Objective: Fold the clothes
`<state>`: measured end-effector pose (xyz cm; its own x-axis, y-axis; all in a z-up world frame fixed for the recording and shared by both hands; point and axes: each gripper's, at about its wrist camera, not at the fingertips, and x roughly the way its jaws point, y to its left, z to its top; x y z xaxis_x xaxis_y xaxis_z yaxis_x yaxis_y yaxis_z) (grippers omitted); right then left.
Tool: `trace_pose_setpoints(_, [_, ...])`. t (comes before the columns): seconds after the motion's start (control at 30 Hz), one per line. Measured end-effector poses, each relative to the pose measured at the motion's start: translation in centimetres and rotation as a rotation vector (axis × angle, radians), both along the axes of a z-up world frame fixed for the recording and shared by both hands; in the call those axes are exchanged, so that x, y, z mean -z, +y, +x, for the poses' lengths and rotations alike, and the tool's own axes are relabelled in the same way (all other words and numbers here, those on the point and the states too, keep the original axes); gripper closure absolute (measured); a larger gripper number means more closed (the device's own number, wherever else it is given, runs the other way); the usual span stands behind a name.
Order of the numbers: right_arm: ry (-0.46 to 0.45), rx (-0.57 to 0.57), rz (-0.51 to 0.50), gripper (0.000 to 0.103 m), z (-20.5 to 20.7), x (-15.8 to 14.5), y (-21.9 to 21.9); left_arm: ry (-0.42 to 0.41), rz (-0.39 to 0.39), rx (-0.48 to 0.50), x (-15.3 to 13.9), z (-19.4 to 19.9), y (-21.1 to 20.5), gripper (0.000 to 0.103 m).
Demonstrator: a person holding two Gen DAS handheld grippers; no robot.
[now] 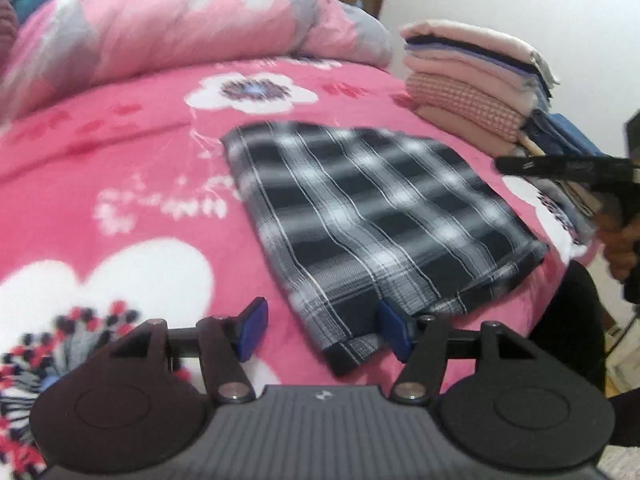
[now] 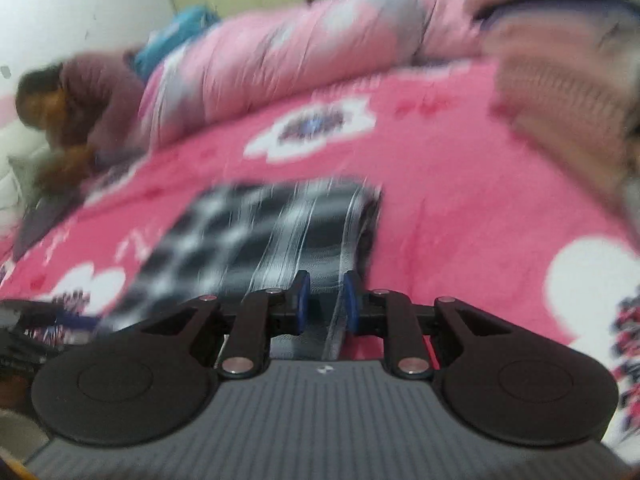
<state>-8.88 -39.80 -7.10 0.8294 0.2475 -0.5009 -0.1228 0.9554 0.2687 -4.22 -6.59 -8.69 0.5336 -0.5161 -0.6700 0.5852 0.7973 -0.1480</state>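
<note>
Closest in, the left gripper (image 1: 326, 330) is spread pretty wide, blue pads apart, gripping nothing. The near corner of the folded plaid shirt (image 1: 360, 216) sits right between the pads, with one pad against its edge but no squeeze. The shirt lies flat on the pink flowered blanket (image 1: 120, 184), stretching away from that gripper.

In the right wrist view it's all blurry, but the right gripper (image 2: 324, 300) has its pads close together with a bit of gap. The plaid fabric shows in that gap and beyond; can't tell if it's actually pinched.

Further back there's a stack of folded clothes (image 1: 472, 92) at the bed's edge, then the rolled-up pink duvet (image 1: 180, 36).
</note>
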Motion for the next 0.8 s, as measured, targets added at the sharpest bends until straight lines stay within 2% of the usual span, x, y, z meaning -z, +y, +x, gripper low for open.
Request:
trace_pose_setpoints(0.1, [-0.107,-0.064,-0.004,0.084,-2.1,-1.7,0.3,-0.035,-0.010,-0.017,-1.0,-0.8,-0.1,0.041])
trace_pose_setpoints(0.17, [-0.150,-0.142,-0.035,0.085,-3.5,-1.5,1.0,-0.049,-0.006,-0.012,-1.4,-1.1,-0.5,0.041])
trace_pose_setpoints(0.23, [-0.106,-0.159,-0.056,0.086,-3.8,0.3,1.2,-0.048,0.018,0.008,-1.3,-1.0,-1.6,0.041])
trace_pose_setpoints(0.3, [-0.020,-0.100,-0.073,0.086,-3.4,2.4,0.7,-0.050,0.047,0.019,-1.2,-1.1,-2.6,0.041])
trace_pose_setpoints(0.33, [0.025,-0.065,-0.082,0.079,-3.1,3.4,0.4,-0.053,0.062,0.023,-1.3,-1.1,-3.1,0.041])
trace_pose_setpoints(0.37, [0.021,-0.039,-0.034,0.080,-3.3,3.6,-0.3,-0.061,0.075,0.025,-1.4,-1.2,-3.5,0.041])
trace_pose_setpoints(0.4, [-0.011,-0.021,0.010,0.080,-3.9,3.3,-0.9,-0.077,0.081,0.026,-1.7,-1.3,-3.7,0.041])
trace_pose_setpoints(0.53, [-0.120,0.026,0.023,0.080,-5.0,1.3,-1.8,-0.107,0.084,0.025,-2.5,-1.1,-4.2,0.041])
trace_pose_setpoints(0.8, [-0.210,-0.003,-0.044,0.080,-1.2,-0.1,-0.8,-0.080,0.088,0.020,-1.3,1.2,-6.4,0.041])
